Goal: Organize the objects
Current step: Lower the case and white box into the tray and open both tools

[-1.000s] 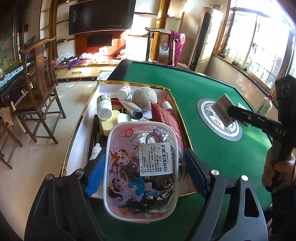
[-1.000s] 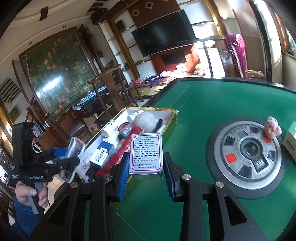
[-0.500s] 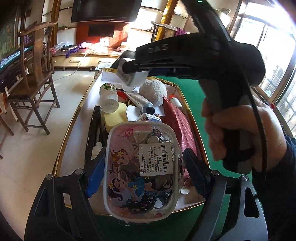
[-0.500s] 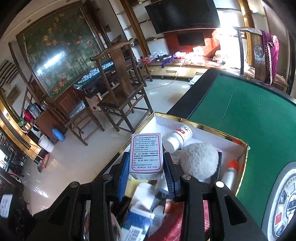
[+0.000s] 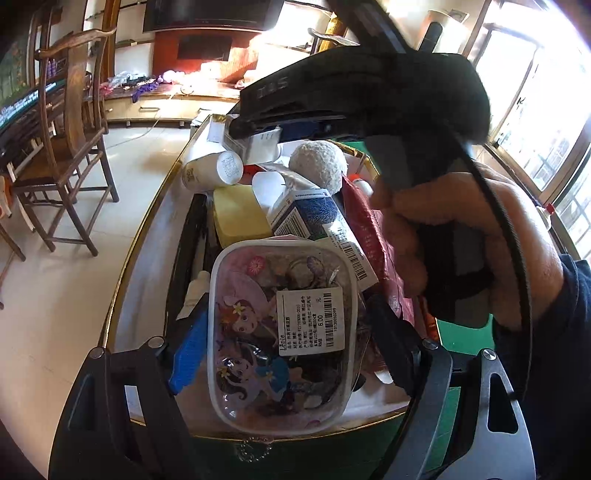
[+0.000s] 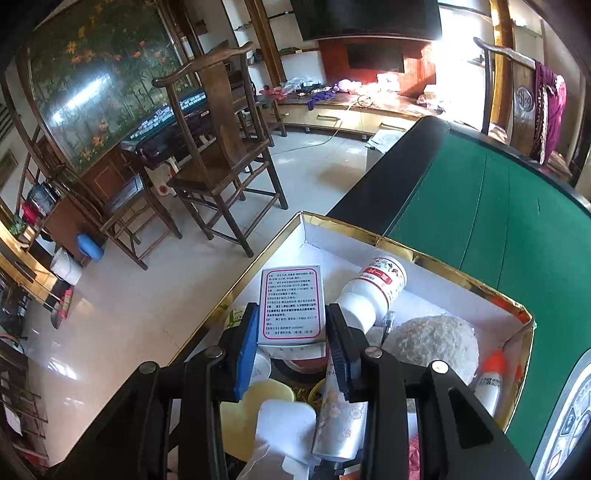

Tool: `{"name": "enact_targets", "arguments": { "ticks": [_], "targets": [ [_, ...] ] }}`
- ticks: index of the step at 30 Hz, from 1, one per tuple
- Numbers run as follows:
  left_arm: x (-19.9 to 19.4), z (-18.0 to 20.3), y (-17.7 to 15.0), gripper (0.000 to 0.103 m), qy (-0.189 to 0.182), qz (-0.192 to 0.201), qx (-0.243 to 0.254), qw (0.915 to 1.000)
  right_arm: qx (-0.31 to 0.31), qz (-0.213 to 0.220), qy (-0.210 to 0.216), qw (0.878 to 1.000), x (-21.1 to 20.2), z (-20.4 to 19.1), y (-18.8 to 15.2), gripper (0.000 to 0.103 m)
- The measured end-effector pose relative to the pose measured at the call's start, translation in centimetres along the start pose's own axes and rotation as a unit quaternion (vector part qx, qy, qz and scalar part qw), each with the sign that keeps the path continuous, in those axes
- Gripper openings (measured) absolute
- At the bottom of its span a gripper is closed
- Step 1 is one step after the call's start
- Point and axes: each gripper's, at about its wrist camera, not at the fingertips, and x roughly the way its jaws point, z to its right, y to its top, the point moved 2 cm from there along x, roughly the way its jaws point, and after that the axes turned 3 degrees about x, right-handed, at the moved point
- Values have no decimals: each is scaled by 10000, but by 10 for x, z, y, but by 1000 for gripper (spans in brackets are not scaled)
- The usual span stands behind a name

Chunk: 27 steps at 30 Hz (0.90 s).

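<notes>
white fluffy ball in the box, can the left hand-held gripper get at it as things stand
Probably not: the left hand-held gripper is shut on the cartoon case, and the blue carton and right hand crowd the way to the fluffy ball.

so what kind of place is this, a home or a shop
Most likely a home living room, possibly a mahjong parlour: a green felt game table, carved wooden chairs, a wall-mounted TV and a second mahjong table set with tiles.
</notes>
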Motion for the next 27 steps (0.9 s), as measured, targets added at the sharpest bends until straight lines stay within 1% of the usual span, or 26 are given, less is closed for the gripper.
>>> {"name": "enact_targets", "arguments": {
  "ticks": [3, 4, 5, 8, 10, 14, 16, 18, 20, 21, 24, 25, 26, 27],
  "targets": [
    [-1, -1, 2, 82, -76, -12, -103, 9999, -72, 207, 116, 9997, -21, 1, -4, 43],
    [-3, 1, 2, 82, -67, -25, -103, 9999, -116, 249, 115, 9996, -28, 2, -5, 49],
    [-5, 3, 3, 82, -29, -7, -89, 10000, -153, 281, 110, 9994, -34, 2, -7, 52],
    [-16, 8, 4, 82, 76, 143, -106, 9998, -133, 375, 240, 9989, -56, 6, -15, 53],
    [-25, 11, 6, 82, 81, 237, -162, 9996, -23, 492, 423, 9979, -75, 10, -28, 53],
    [-37, 25, 13, 82, 238, 373, -129, 9989, 229, 764, 846, 9932, -125, 37, -73, 53],
    [-39, 35, 19, 82, 337, 410, -83, 9986, 273, 942, 871, 9914, -151, 55, -96, 53],
    [-39, 55, 26, 82, 323, 413, 39, 9986, 373, 1152, 859, 9889, -184, 84, -124, 53],
    [-35, 80, 35, 82, 192, 402, 146, 9989, 532, 1323, 748, 9870, -214, 120, -148, 53],
    [-32, 96, 39, 82, 102, 360, 238, 9990, 663, 1446, 649, 9851, -232, 144, -161, 53],
    [-18, 147, 53, 82, -54, 230, 616, 9978, 991, 1654, 363, 9806, -273, 208, -195, 58],
    [-13, 159, 57, 82, -86, 249, 678, 9973, 1104, 1682, 312, 9791, -283, 228, -205, 59],
    [-11, 171, 62, 82, -113, 369, 642, 9972, 1226, 1720, 301, 9770, -292, 247, -217, 59],
    [-8, 176, 66, 82, -74, 399, 635, 9972, 1368, 1836, 313, 9729, -300, 264, -228, 59]
  ]
}}
